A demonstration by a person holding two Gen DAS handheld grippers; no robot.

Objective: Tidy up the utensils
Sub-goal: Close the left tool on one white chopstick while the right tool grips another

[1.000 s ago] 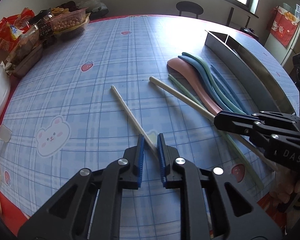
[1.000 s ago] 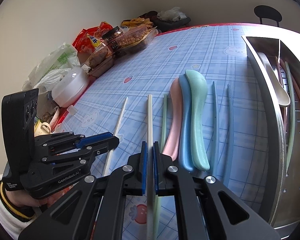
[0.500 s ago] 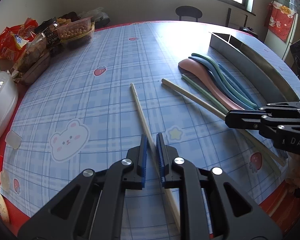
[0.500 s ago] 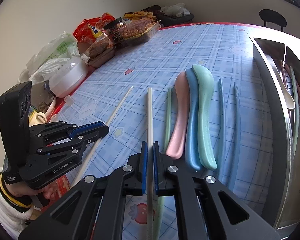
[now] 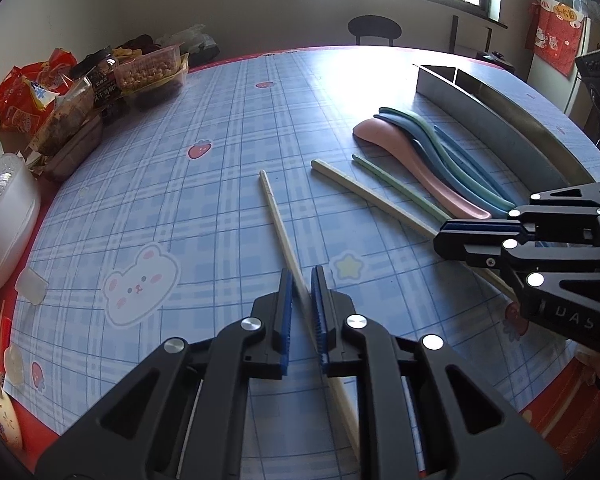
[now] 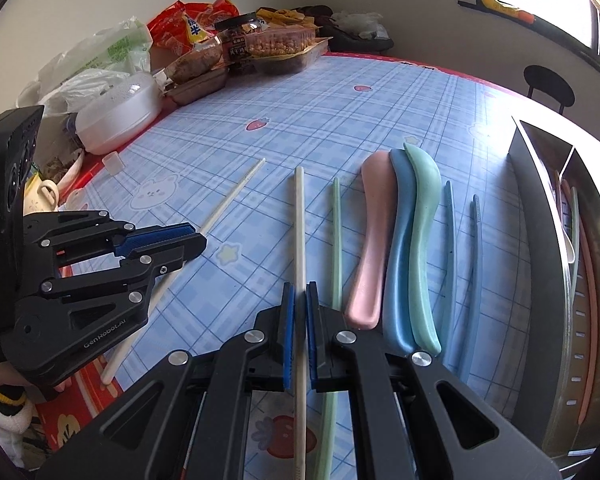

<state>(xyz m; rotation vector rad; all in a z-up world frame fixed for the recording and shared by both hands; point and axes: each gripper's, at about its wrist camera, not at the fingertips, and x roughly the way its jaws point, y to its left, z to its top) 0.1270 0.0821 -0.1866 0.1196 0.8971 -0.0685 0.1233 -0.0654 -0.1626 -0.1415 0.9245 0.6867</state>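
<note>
My left gripper (image 5: 301, 280) is shut on a cream chopstick (image 5: 278, 218) that angles across the blue checked tablecloth; it also shows in the right wrist view (image 6: 236, 194). My right gripper (image 6: 299, 294) is shut on a second cream chopstick (image 6: 299, 220), seen in the left wrist view too (image 5: 364, 190). Right of it lie a green chopstick (image 6: 336, 232), pink (image 6: 370, 236), blue (image 6: 398, 260) and mint spoons (image 6: 422, 216), and two blue chopsticks (image 6: 450, 232). The steel utensil tray (image 6: 540, 240) stands at the right and holds several utensils.
Snack bags and food boxes (image 6: 236, 46) crowd the table's far left edge, with a white lidded container (image 6: 120, 112) and a small plastic cup (image 6: 113, 160). A mug (image 6: 44, 194) sits near the left gripper. A black stool (image 5: 374, 30) stands beyond the table.
Both grippers have drawn back and risen a little with their chopsticks held. The left chopstick has swung and slid nearer to the table's front edge.
</note>
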